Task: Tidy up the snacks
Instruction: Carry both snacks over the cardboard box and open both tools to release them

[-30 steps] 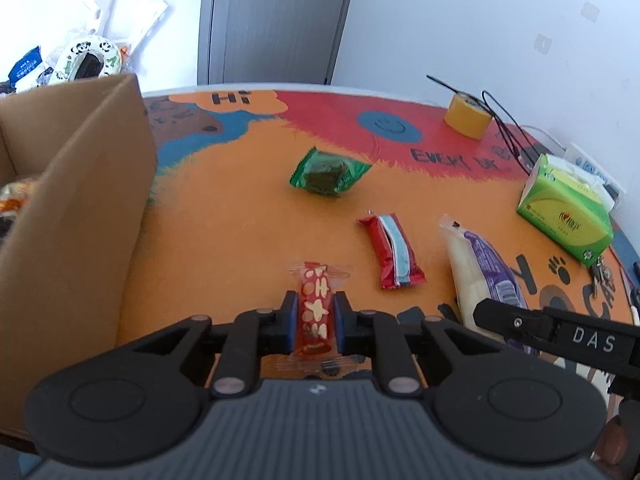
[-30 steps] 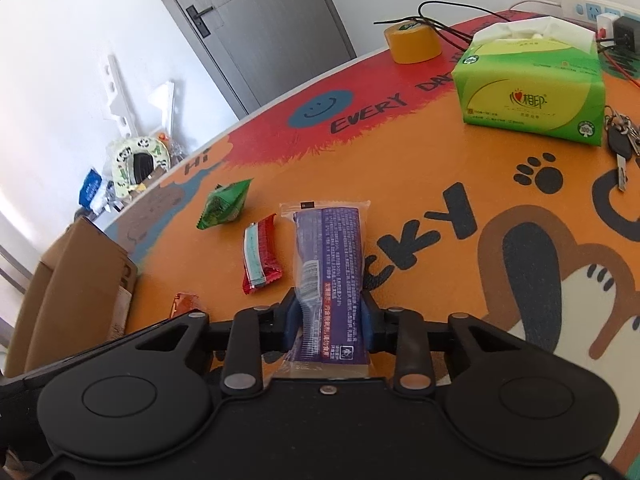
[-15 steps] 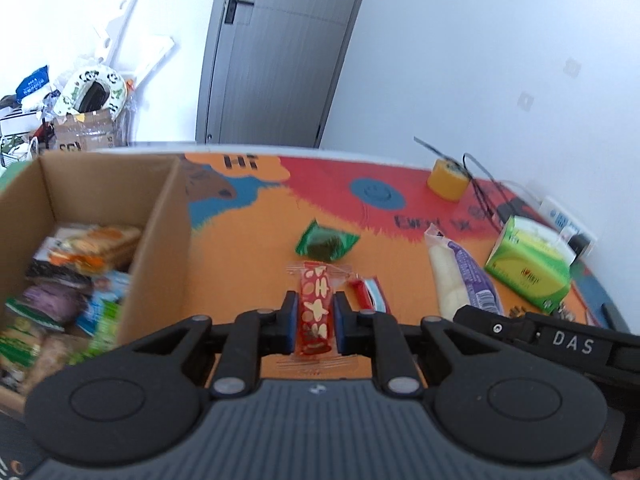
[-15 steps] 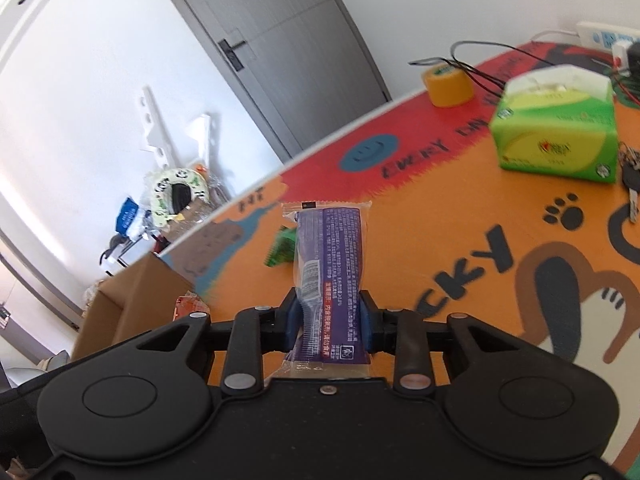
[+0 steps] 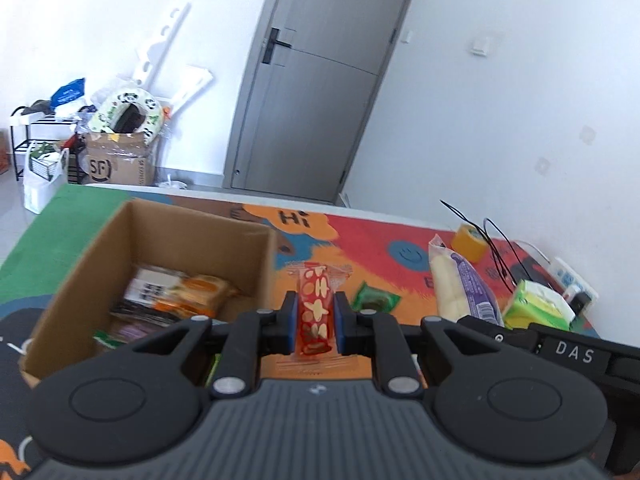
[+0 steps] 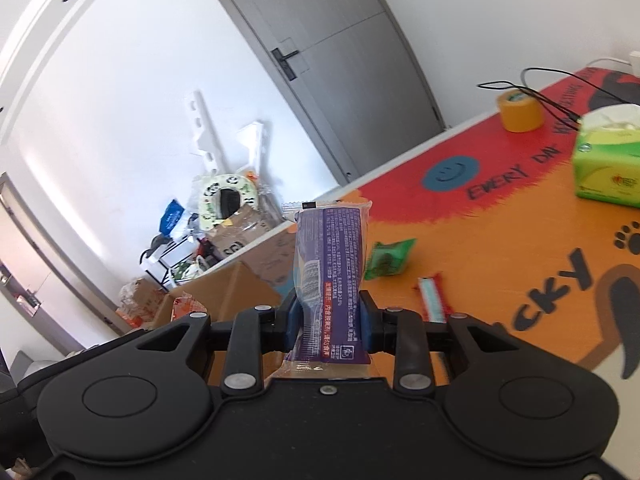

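My left gripper (image 5: 314,317) is shut on a thin red snack bar (image 5: 316,304) with pale nut pictures, held in the air just right of the open cardboard box (image 5: 256,264). Several wrapped snacks (image 5: 176,300) lie inside the box. My right gripper (image 6: 326,316) is shut on a purple and white snack pack (image 6: 330,276), also lifted off the table; this pack shows in the left wrist view (image 5: 460,284) too. A green packet (image 6: 388,258) and a red and blue bar (image 6: 431,300) lie on the orange mat (image 6: 500,232).
A green tissue pack (image 6: 606,160), a yellow tape roll (image 6: 520,111) and black cables (image 5: 496,248) occupy the far right of the table. Beyond the table stand a grey door (image 5: 316,112) and floor clutter with a cardboard carton (image 5: 116,164).
Both grippers rose with their snacks still clamped. The left one swung left, bringing the box's inside into view; the right view tilted up and left toward the box.
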`<state>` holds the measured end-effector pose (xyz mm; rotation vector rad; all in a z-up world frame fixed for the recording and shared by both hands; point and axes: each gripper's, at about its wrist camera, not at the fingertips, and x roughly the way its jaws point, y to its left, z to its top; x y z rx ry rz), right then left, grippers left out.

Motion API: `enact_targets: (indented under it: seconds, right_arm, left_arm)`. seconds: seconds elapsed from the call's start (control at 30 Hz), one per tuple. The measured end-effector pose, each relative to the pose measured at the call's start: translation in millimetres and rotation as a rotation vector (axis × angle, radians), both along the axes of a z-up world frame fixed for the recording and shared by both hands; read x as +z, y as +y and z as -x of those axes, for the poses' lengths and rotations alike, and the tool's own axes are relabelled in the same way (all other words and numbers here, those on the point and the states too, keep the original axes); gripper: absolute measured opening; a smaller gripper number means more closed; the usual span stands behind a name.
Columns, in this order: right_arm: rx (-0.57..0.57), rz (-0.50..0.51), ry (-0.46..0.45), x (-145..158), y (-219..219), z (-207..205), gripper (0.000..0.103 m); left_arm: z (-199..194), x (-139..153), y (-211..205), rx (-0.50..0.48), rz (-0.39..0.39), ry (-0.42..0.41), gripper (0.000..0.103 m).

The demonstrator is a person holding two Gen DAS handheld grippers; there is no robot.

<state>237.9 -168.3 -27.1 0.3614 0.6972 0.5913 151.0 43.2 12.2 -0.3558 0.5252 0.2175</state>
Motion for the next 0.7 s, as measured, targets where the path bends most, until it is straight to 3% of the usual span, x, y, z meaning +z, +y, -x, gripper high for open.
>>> enact_targets:
  seconds: [0.57,0.7]
  right_arm:
    - [0.101,0.029,-0.036,16,71,13,0.030]
    - [0.114,0.044,-0.044,20,87,19,0.030]
  left_arm:
    - [33,-11,72,0.116,0.076,0.008,0.017]
    - [39,-11,86,0.165,0.073,0.004,0.021]
